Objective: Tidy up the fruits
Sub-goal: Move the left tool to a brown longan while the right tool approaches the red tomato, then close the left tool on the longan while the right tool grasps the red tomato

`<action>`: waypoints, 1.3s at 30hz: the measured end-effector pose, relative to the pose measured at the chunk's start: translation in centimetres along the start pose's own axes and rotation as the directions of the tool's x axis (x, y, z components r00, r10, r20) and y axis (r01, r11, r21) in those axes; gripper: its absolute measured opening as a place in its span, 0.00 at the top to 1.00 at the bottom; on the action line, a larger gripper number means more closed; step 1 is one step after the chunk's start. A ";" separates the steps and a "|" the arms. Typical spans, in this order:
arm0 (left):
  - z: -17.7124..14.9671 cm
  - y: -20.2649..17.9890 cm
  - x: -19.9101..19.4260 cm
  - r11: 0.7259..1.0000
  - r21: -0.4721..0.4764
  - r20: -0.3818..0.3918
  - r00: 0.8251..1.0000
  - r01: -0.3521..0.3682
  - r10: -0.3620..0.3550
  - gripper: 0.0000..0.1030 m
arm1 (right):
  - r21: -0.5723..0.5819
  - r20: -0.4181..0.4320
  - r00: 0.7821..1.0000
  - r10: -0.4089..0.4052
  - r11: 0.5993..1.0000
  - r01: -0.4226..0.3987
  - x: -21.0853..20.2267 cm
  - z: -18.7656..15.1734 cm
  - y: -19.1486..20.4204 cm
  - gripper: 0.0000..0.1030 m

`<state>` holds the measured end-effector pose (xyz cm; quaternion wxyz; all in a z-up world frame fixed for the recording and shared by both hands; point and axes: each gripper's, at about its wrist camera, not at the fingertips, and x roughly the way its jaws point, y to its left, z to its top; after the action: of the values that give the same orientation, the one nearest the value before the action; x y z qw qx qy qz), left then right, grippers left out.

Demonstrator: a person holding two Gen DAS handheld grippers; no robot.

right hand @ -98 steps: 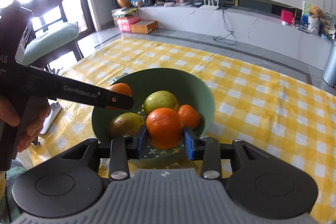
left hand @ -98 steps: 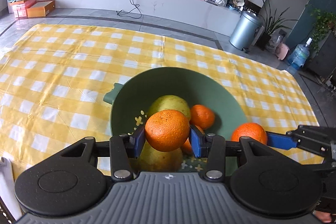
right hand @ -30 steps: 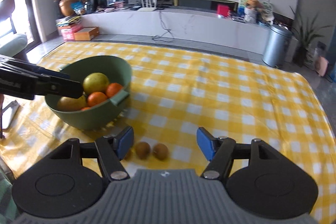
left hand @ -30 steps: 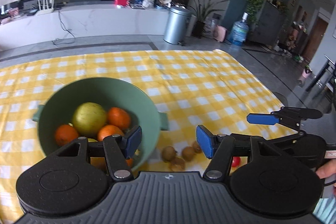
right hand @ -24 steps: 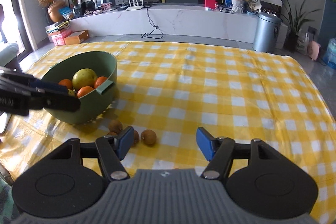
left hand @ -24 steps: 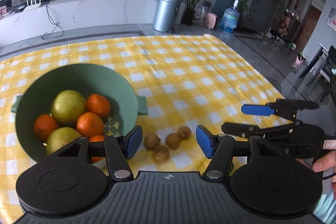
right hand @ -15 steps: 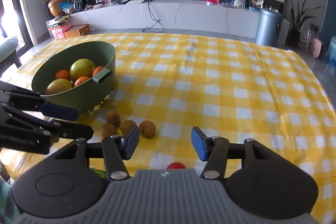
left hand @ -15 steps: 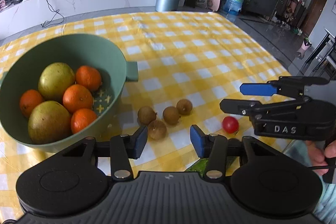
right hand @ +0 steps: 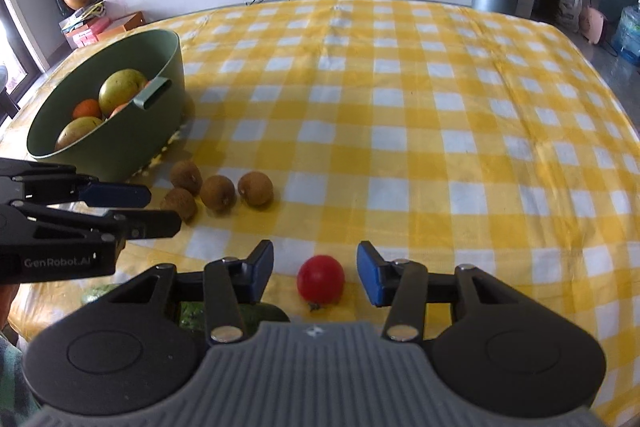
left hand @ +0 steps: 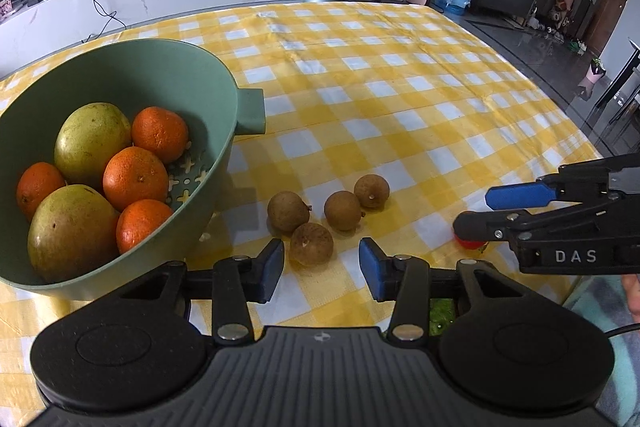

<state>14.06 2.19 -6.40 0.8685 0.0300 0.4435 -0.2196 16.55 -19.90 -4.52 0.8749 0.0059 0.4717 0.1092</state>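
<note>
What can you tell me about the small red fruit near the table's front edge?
The red fruit is small, round, smooth and glossy, like a cherry tomato, with a dark bit of stalk at its near underside. It rests on the yellow checked tablecloth, apart from the four brown fruits. It lies between the blue pads of the right tool, whose jaws have just been closing, but neither pad touches it yet. In the left wrist view only a sliver shows below the right tool.

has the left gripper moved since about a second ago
Yes. In its own view the left gripper has dropped toward the table and shifted away from the green bowl, now framing the nearest brown fruit. Its jaws have been closing, not yet touching it.
</note>
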 end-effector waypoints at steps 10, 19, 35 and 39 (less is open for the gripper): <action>0.3 0.3 1.3 1.000 -0.016 -0.023 1.000 0.004 -0.004 0.51 | 0.042 -0.079 0.997 -0.013 0.999 0.016 1.1 -0.1 -0.7 0.66; 0.5 0.4 2.2 1.000 -0.027 -0.039 0.999 0.003 -0.004 0.56 | 0.056 -0.115 0.993 -0.002 0.998 0.008 1.8 0.0 -0.7 0.73; 0.7 0.1 1.1 1.000 -0.017 -0.014 1.000 0.004 -0.004 0.72 | 0.048 -0.089 0.996 -0.008 0.999 0.012 1.3 0.2 -0.7 0.77; 0.8 0.0 0.2 1.000 -0.018 0.006 1.000 0.011 -0.010 0.72 | 0.056 -0.064 0.998 0.010 0.998 -0.006 1.0 0.3 -0.8 0.77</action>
<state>14.77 1.90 -6.05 0.8688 0.0193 0.4431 -0.2202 17.48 -20.42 -5.21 0.8585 0.0285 0.5023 0.0997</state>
